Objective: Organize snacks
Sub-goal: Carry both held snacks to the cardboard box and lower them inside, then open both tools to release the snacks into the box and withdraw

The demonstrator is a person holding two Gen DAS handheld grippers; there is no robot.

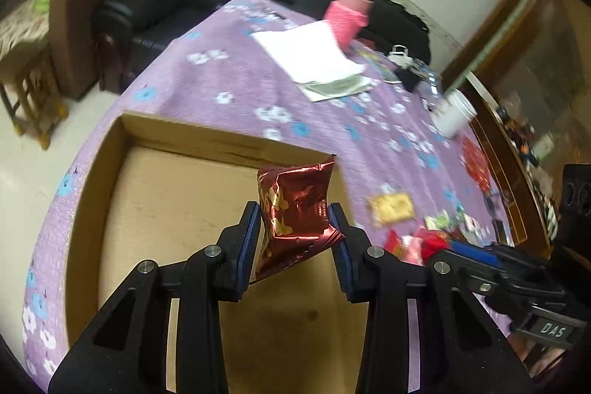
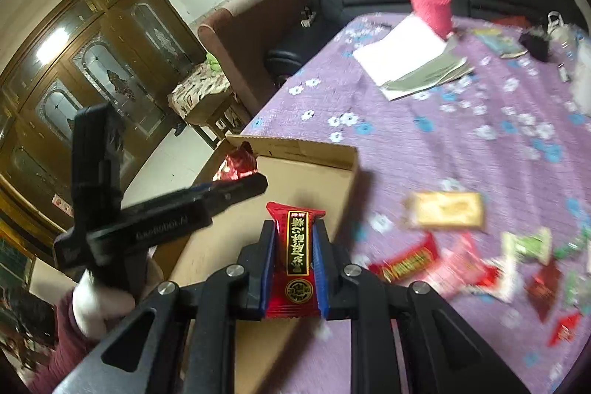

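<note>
Motion blur smears the loose wrapped snacks scattered on the purple floral tablecloth, their print unreadable; the open brown cardboard box runs behind the gripper's black frame

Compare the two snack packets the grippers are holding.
The left gripper holds a crinkled metallic maroon packet with gold print; the right gripper holds a smooth bright red packet with a black-and-gold label. The maroon packet hangs over the cardboard box; the red one nears its edge. Both are clamped.
</note>
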